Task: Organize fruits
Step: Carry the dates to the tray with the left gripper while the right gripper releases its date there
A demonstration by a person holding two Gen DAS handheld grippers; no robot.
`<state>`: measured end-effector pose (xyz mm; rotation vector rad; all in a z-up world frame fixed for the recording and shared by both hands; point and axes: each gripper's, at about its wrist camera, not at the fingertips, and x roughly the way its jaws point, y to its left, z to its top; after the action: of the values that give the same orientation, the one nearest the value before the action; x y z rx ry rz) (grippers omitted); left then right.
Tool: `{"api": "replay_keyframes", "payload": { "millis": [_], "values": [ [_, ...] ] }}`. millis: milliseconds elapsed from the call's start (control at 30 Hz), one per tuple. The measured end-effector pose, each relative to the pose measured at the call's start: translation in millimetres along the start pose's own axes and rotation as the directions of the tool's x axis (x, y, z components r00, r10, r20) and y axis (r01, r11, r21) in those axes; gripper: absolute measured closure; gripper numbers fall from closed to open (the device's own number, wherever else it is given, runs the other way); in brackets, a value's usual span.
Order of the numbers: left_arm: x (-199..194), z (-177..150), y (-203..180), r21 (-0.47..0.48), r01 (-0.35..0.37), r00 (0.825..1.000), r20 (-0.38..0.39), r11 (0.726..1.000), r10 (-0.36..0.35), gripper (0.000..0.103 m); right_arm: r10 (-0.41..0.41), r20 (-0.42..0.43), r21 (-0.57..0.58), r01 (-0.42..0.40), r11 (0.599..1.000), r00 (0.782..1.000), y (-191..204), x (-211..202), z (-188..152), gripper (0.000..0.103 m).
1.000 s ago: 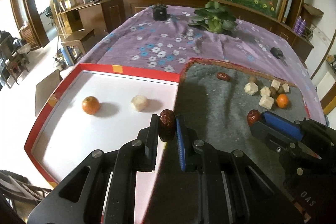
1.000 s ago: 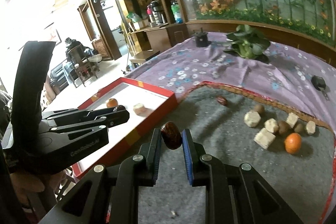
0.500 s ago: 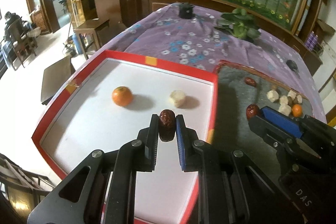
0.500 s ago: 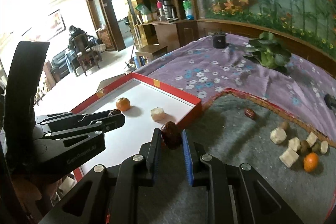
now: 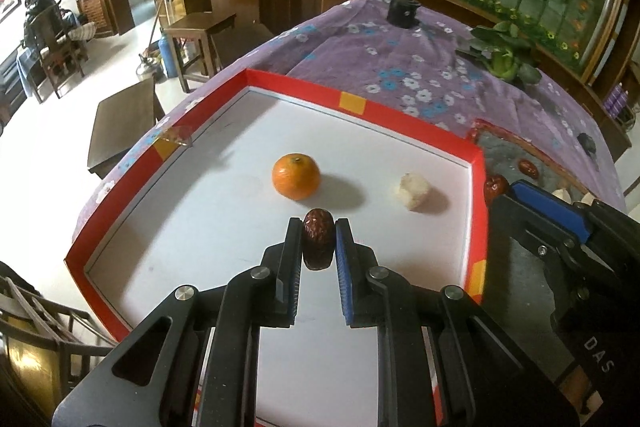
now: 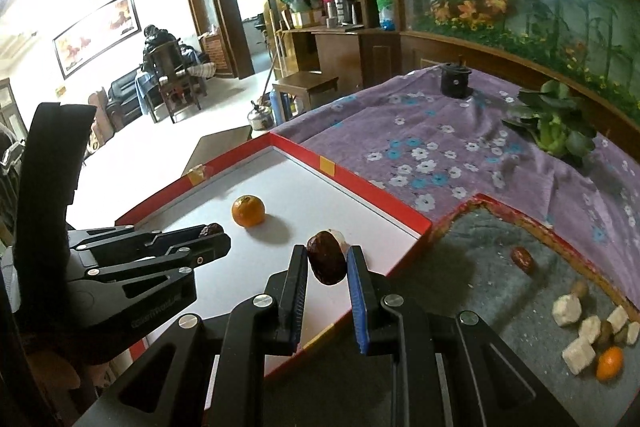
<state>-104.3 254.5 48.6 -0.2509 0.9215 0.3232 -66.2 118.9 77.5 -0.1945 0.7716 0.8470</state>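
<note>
My left gripper (image 5: 318, 227) is shut on a dark red date (image 5: 317, 243) above the white floor of the red-rimmed tray (image 5: 352, 103). Just beyond it in the tray lie an orange (image 5: 296, 175) and a pale peeled chunk (image 5: 415, 190). My right gripper (image 6: 327, 255) is shut on a second date (image 6: 326, 263) near the tray's right edge (image 6: 404, 217). In the right wrist view the left gripper (image 6: 218, 241) reaches in from the left over the tray, near the orange (image 6: 248, 211). In the left wrist view the right gripper (image 5: 500, 191) shows at the right with its date (image 5: 495, 187).
A grey mat (image 6: 480, 291) to the right holds another date (image 6: 523, 259), several pale chunks (image 6: 578, 345) and a small orange (image 6: 610, 363). On the purple flowered cloth (image 6: 420, 131) stand a black pot (image 6: 456, 79) and a leafy plant (image 6: 556, 125). The table drops off left of the tray.
Both grippers have carried their dates leftward, from above the grey mat to the red tray. The left now hangs lower over the tray floor, close to the orange.
</note>
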Motion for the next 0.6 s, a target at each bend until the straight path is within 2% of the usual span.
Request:
{"api": "replay_keyframes", "payload": {
  "millis": [433, 600],
  "values": [
    [21, 0, 10, -0.023, 0.006, 0.997, -0.073, 1.000, -0.007, 0.088, 0.072, -0.129, -0.031, -0.076, 0.997, 0.989, 10, 51, -3, 0.084],
    [26, -2, 11, -0.036, -0.026, 0.996, -0.091, 0.999, 0.023, 0.087, 0.062, -0.125, -0.030, -0.067, 0.997, 0.990, 11, 62, -7, 0.084]
  ]
}}
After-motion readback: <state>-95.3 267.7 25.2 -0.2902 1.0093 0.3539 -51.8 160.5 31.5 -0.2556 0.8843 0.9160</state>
